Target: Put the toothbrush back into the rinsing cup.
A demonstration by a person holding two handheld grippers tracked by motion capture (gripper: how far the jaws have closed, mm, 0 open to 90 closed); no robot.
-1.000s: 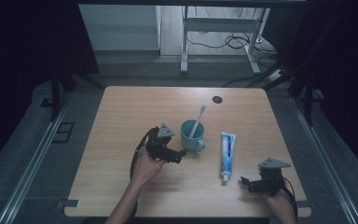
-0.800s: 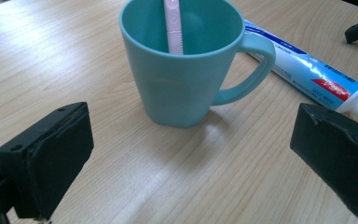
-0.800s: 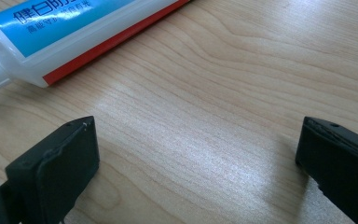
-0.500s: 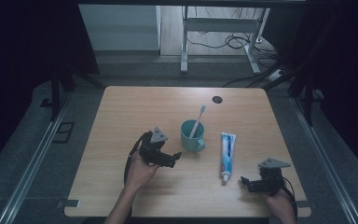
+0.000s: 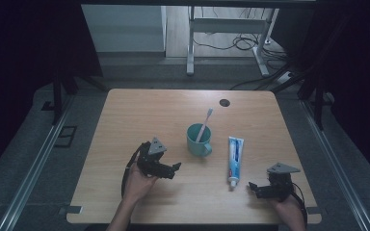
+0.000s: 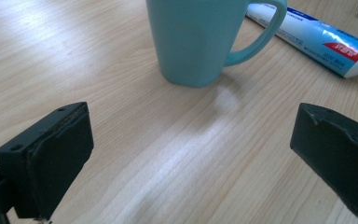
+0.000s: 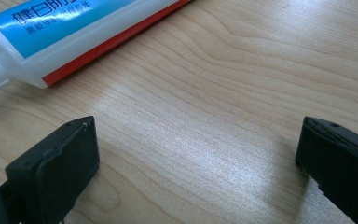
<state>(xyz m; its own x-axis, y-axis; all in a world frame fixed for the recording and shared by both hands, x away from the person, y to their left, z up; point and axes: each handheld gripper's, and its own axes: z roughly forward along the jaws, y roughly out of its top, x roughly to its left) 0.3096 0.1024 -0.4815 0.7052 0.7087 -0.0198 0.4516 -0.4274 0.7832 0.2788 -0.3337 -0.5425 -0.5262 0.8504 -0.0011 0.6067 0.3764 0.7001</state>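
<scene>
A teal mug (image 5: 197, 140) stands mid-table with a white toothbrush (image 5: 204, 124) leaning in it. To its right lies a blue and white toothpaste tube (image 5: 234, 159), cap toward the front edge. My left gripper (image 5: 176, 167) is open, low over the wood just left and in front of the mug, jaws empty. The left gripper view has the mug (image 6: 200, 37) ahead and the tube (image 6: 314, 39) at upper right. My right gripper (image 5: 252, 186) is open near the front right corner, close to the tube's cap; the tube (image 7: 70, 32) lies ahead of its jaws.
The wooden table (image 5: 139, 115) has a dark cable hole (image 5: 224, 102) near its far edge. Behind the table, a metal desk frame (image 5: 221, 29) and cables sit on the floor. Dark rails run along both sides of the table.
My left gripper has pulled back from the mug toward the front left, leaving a gap. The right gripper has stayed put.
</scene>
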